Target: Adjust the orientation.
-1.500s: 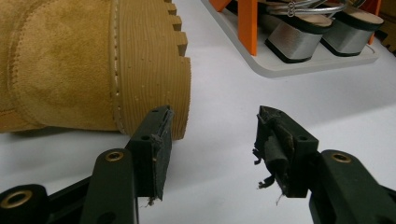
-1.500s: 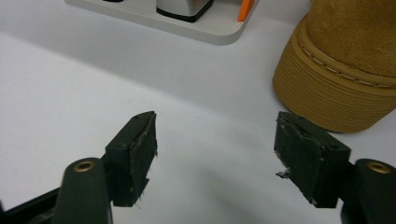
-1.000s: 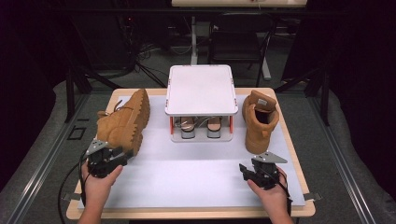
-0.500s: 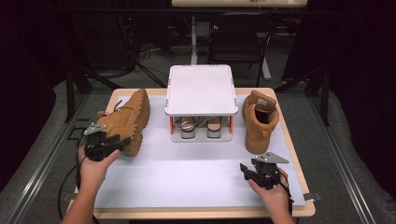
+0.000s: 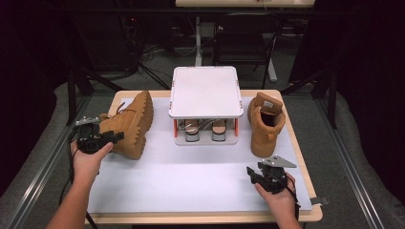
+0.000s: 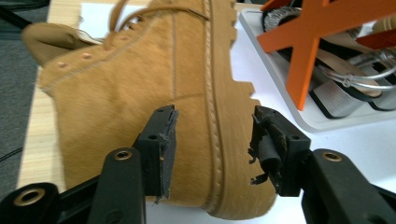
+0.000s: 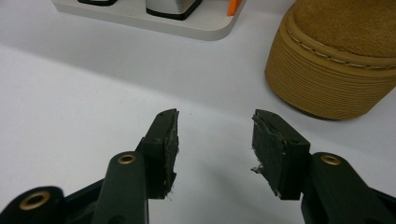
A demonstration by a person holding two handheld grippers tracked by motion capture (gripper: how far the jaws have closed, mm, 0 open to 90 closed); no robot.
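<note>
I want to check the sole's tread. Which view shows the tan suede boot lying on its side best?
The left gripper view: the tan suede boot shows its lugged sole edge and stitching close up. In the high view it appears whole but small.

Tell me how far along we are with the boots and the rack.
Done: nothing with the boots yet; the rack's lower shelf holds sandals. In hand: the left gripper, jaws just closing, straddles the sole edge of the left boot, which lies on its side; no grip yet. Left: the right boot stands untouched, with the right gripper open over the mat.
</note>
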